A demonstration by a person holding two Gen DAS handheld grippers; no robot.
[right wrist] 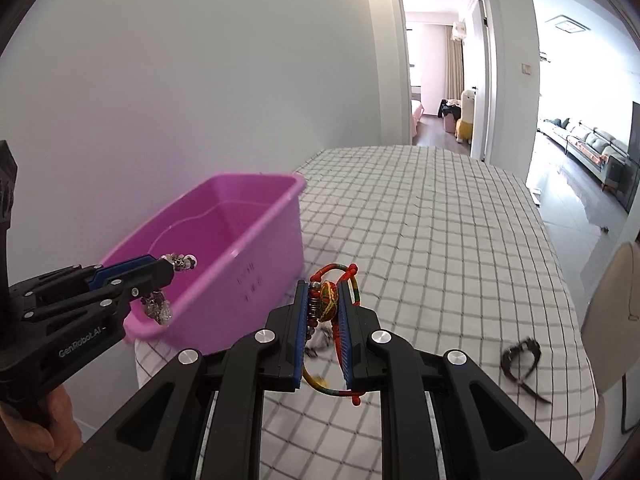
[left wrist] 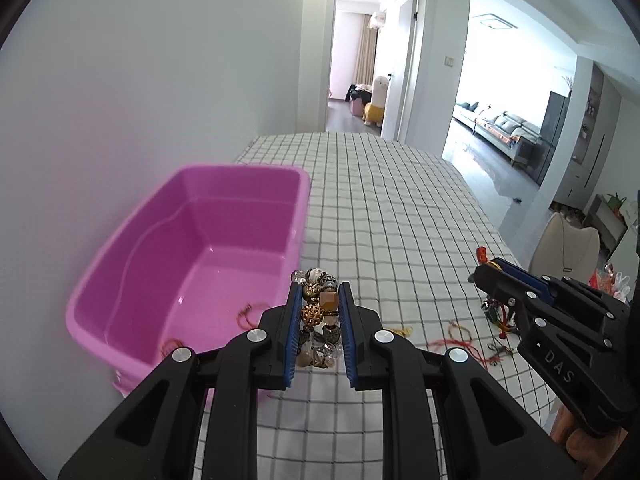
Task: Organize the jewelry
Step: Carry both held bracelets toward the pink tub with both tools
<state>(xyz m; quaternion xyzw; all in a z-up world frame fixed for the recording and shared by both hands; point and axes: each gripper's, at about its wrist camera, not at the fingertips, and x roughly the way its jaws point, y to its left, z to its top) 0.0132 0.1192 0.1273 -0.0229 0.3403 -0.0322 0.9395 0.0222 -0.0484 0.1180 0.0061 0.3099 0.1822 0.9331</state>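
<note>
Two hand-held black grippers hang above a counter [left wrist: 400, 200] draped in white cloth with a grey grid, each with a piece of jewelry in its grasp. The left gripper [left wrist: 319, 320] has its blue-padded jaws drawn nearly together, clenched on a chunky bracelet of brown, gold and clear beads [left wrist: 318, 312]; the beads bulge out past the jaw tips and spill below them. In the right wrist view that bracelet hangs over the near rim of a pink rectangular plastic tub [right wrist: 224, 240], which stands on the counter against a pale wall.

The right gripper [right wrist: 325, 320] is clenched just as narrowly on a red, green and yellow braided cord bracelet [right wrist: 330, 300], whose knotted loop arches above the jaws while a tail curls beneath. It is held over open cloth, just right of the tub.

Inside the tub, thin red cords [left wrist: 252, 312] lie on the floor near the front wall. More red and yellow cord pieces [left wrist: 460, 336] are scattered on the cloth below the right gripper. A dark looped item [right wrist: 520, 356], possibly a strap or bracelet, lies blurred near the counter's right edge.
</note>
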